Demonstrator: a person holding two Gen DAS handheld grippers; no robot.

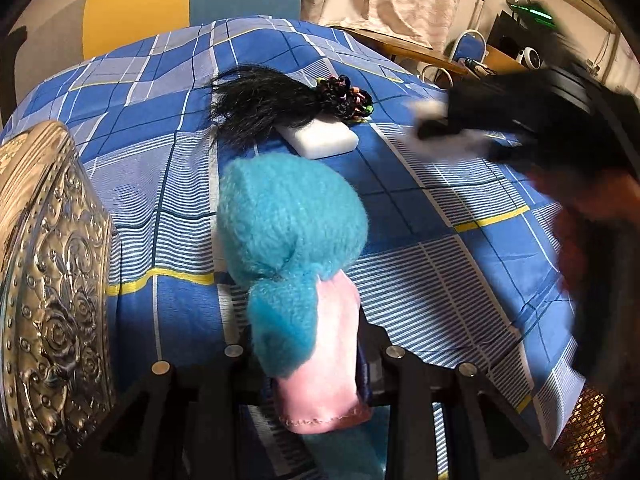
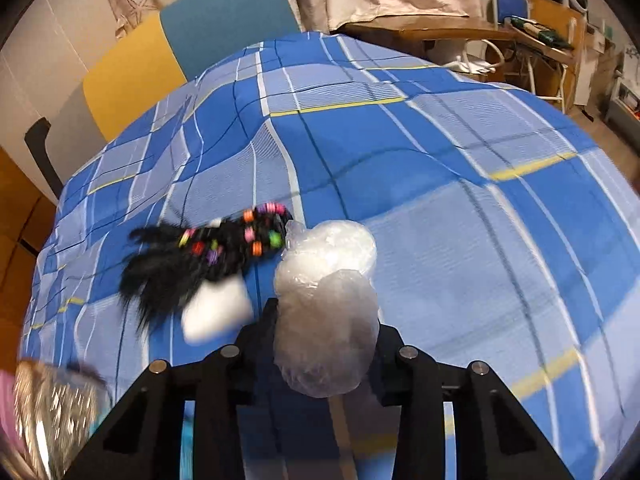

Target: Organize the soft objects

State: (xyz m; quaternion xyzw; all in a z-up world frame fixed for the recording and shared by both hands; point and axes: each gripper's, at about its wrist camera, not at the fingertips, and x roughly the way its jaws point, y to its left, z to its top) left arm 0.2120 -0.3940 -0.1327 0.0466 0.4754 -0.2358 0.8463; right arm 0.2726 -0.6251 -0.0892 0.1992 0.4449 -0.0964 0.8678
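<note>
We are partway through tidying soft things on a blue plaid bedspread (image 2: 440, 160). Our left gripper (image 1: 316, 344) is clenching a turquoise and pink plush piece (image 1: 292, 240) beside an embossed silver container (image 1: 52, 280). Our right gripper (image 2: 324, 340) is gripping a crinkled clear plastic bundle (image 2: 328, 300) above the bed. A black beaded hairpiece (image 1: 280, 100) and a white sponge (image 1: 320, 140) are lying uncollected ahead. Both grippers are pointing forward, angled down over the bed.
</note>
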